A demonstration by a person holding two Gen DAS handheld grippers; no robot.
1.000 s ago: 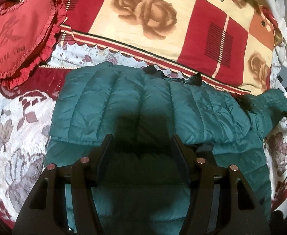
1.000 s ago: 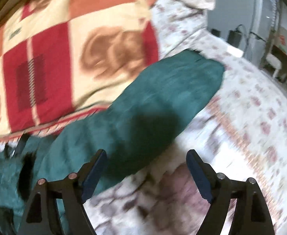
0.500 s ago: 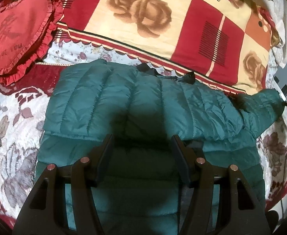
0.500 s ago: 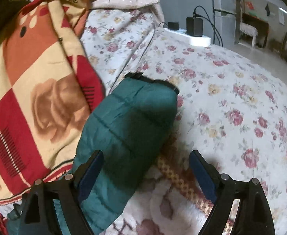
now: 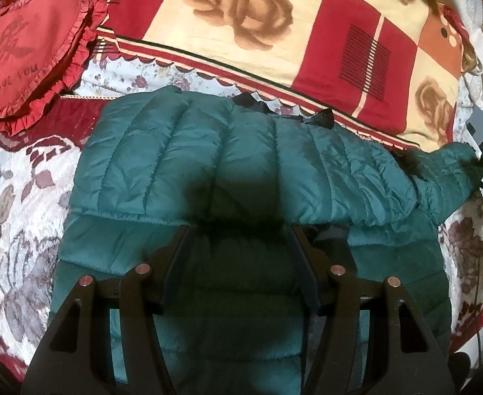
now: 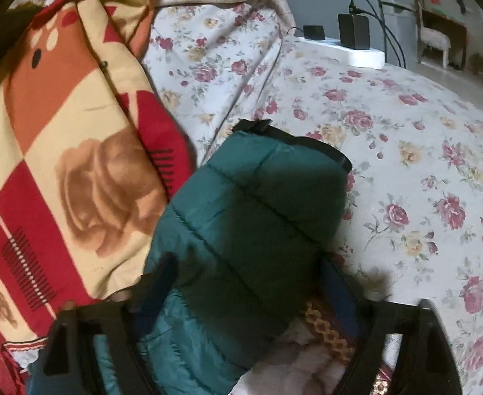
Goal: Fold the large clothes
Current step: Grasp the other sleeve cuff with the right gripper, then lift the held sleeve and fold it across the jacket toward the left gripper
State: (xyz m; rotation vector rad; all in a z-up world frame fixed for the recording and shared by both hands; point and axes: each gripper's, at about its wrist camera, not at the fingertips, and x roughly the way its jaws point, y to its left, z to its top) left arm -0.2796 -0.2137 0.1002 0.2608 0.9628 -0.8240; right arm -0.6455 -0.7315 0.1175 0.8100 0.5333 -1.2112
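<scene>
Sleeve between closing right claw fingers

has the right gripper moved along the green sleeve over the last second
Yes. The right gripper has advanced toward the sleeve's black cuff, now straddling it, jaws closing.

The jacket is spread on the bed; the blanket is laid at twelve o'clock, the heart-shaped cushion at ten o'clock.
</scene>
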